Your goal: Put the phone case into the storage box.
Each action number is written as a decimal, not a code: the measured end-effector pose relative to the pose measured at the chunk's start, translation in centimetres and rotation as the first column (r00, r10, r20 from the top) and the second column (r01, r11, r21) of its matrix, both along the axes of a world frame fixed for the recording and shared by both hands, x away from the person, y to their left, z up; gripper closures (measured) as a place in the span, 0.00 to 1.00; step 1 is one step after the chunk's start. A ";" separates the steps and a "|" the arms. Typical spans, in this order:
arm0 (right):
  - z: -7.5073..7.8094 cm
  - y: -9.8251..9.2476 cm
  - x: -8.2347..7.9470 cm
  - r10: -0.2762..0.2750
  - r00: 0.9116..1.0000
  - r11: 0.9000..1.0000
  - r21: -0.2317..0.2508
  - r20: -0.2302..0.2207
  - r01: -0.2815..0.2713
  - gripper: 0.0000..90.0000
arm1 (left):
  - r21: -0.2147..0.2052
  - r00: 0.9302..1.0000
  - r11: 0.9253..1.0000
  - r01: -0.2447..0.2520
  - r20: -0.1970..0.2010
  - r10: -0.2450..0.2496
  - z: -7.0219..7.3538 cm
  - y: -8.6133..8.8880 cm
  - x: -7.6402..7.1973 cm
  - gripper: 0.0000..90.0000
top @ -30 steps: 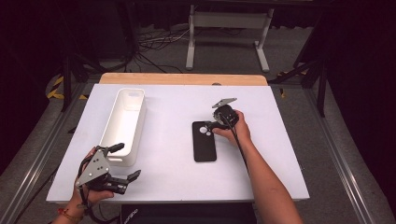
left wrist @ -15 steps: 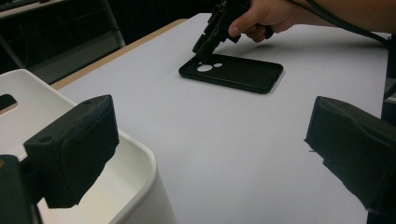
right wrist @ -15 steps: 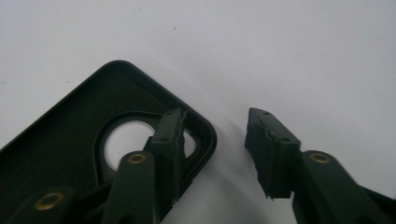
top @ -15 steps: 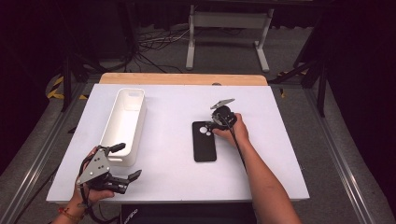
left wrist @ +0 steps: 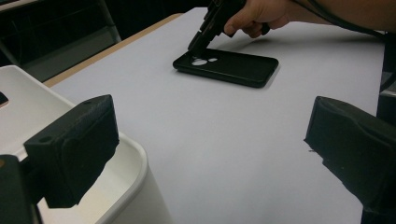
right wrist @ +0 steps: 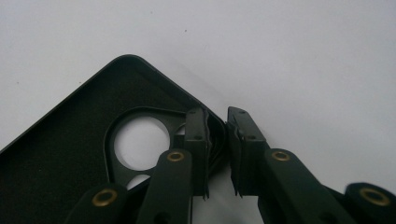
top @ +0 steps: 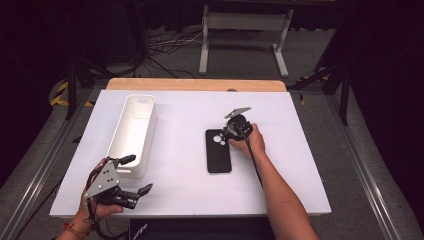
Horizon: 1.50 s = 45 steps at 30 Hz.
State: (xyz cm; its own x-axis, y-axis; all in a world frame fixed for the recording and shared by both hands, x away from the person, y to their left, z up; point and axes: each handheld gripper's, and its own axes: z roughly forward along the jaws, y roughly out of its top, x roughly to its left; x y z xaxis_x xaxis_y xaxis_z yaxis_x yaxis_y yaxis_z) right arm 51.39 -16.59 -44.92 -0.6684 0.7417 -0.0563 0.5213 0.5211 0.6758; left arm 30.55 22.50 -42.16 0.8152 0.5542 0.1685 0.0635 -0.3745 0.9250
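Since the earlier frames the right hand-held gripper (top: 231, 131) jaws have just been closing, from apart to pinched on the top edge of the black phone case (top: 219, 151); hands themselves look unmoved, case in same spot. In the right gripper view the right hand-held gripper (right wrist: 216, 154) has one jaw inside the case rim next to the round camera cutout and the other jaw outside the wall, clamped together on that rim near the case corner. Phone case (right wrist: 70, 154) lies flat on the white bench (top: 185, 120), open side up, roughly centre-right of the bench, long axis running away from the person. The right hand (top: 248, 141) grips the tool just right of the case's far end; the left gripper view shows the same tool tilted down onto the far end of the case (left wrist: 229, 67). Left hand-held gripper (top: 131, 175) sits at the near-left corner of the bench, jaws wide apart, nothing between them, well apart from the case. White bin (top: 132, 135) stands lengthwise on the left side of the bench, its near end just beside the left hand-held gripper; the left gripper view has one jaw over the bin rim (left wrist: 135, 161).
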 end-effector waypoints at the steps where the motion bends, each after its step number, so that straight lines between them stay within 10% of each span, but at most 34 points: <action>1: 0.0 0.0 -0.1 0.003 1.000 1.000 -0.003 0.004 -0.003 0.89 | 0.004 1.000 1.000 0.005 -0.005 -0.005 0.0 0.0 0.0 0.04; 18: 2.7 -0.6 -2.8 -0.003 0.986 1.000 0.029 0.169 -0.002 0.90 | -0.007 1.000 1.000 -0.009 -0.001 0.009 0.3 -0.1 -0.2 0.03; 32: 6.0 -0.8 -8.5 0.045 0.899 0.997 0.030 0.435 -0.064 0.91 | -0.057 0.995 0.994 -0.099 0.007 0.099 2.6 -1.3 -0.6 0.05; 45: 8.0 0.1 -12.7 0.094 0.822 0.992 0.018 0.561 -0.125 0.91 | -0.046 0.999 0.998 -0.036 0.000 0.036 5.2 -7.0 1.0 0.13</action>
